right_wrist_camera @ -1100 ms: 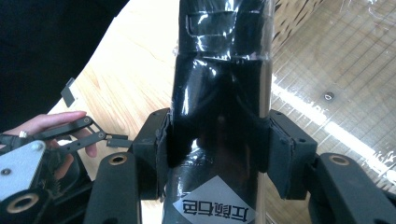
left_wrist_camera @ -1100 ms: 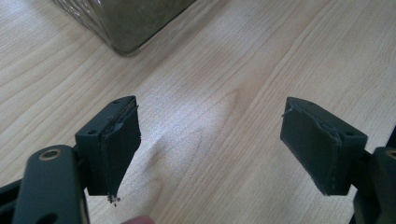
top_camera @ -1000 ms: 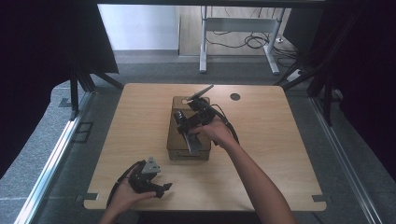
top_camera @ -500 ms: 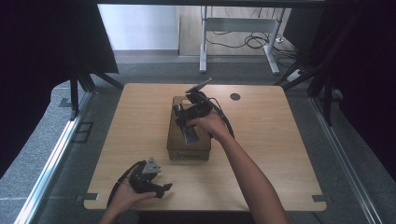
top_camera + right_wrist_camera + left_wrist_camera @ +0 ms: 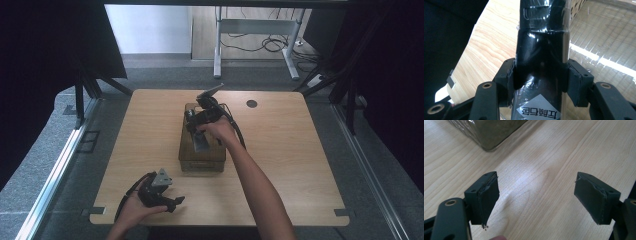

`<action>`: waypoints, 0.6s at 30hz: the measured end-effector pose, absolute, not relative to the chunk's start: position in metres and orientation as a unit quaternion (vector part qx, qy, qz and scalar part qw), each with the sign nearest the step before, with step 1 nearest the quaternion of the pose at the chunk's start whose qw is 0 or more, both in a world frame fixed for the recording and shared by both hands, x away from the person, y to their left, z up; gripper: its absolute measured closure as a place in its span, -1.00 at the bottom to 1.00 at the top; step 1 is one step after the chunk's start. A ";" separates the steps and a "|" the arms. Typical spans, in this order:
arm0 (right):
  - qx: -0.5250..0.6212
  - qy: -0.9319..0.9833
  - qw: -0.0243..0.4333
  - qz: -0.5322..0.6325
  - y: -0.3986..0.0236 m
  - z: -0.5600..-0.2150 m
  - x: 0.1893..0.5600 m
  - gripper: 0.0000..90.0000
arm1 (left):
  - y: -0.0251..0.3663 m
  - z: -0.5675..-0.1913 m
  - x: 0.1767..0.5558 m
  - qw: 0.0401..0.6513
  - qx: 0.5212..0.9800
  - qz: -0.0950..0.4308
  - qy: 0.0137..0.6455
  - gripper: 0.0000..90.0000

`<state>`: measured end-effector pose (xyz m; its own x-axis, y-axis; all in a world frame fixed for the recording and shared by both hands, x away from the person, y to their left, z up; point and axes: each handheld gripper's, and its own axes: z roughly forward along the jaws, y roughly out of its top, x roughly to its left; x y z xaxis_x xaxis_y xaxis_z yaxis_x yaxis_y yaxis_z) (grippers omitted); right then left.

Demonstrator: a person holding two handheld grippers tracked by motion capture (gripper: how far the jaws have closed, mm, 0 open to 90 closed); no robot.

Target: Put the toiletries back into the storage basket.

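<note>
The right hand-held gripper point(image 5: 540, 77) clamps its jaws on the sides of a black, film-wrapped pack point(image 5: 541, 50) bearing a white printed label, holding it over a shallow box with a glossy, clear-covered top point(image 5: 201, 150) at the middle of the table point(image 5: 295, 160). In the high view the right hand-held gripper point(image 5: 196, 131) sits above the far half of that box, the pack point(image 5: 201, 142) slanting down from its jaws toward the lid — whether its lower end touches the lid cannot be told. The left hand-held gripper point(image 5: 536, 200), jaws spread wide with nothing between them, idles low over bare wood near the table's front edge, the box's corner point(image 5: 486, 132) just ahead of its pads. By the look of it, the pick-up is done — placing and releasing the pack remain, and the left has no part yet.
</note>
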<state>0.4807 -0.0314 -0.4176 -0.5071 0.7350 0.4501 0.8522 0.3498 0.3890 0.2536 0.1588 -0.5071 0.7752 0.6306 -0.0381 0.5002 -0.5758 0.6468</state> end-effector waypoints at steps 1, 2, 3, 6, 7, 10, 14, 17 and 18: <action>-0.488 -0.815 0.099 -0.297 -0.031 -0.419 0.482 0.03 | 0.159 -0.507 0.254 0.332 0.882 0.098 0.321 -0.55; -0.491 -0.813 0.100 -0.296 -0.030 -0.420 0.483 0.03 | 0.160 -0.507 0.254 0.332 0.882 0.098 0.320 -0.55; -0.494 -0.812 0.100 -0.296 -0.029 -0.422 0.484 0.03 | 0.160 -0.506 0.254 0.333 0.881 0.099 0.321 -0.55; -0.502 -0.807 0.101 -0.293 -0.027 -0.426 0.487 0.03 | 0.161 -0.506 0.254 0.334 0.881 0.097 0.322 -0.55; -0.506 -0.806 0.102 -0.291 -0.026 -0.428 0.488 0.03 | 0.161 -0.507 0.254 0.334 0.881 0.097 0.322 -0.55; -0.519 -0.799 0.102 -0.287 -0.025 -0.434 0.492 0.03 | 0.161 -0.507 0.254 0.333 0.881 0.097 0.321 -0.55; -0.537 -0.786 0.108 -0.287 -0.023 -0.442 0.494 0.03 | 0.161 -0.507 0.255 0.336 0.880 0.096 0.322 -0.55; -0.548 -0.778 0.109 -0.287 -0.022 -0.449 0.495 0.03 | 0.162 -0.507 0.255 0.337 0.880 0.095 0.321 -0.55; -0.554 -0.773 0.112 -0.287 -0.023 -0.452 0.495 0.03 | 0.162 -0.507 0.255 0.337 0.880 0.095 0.321 -0.55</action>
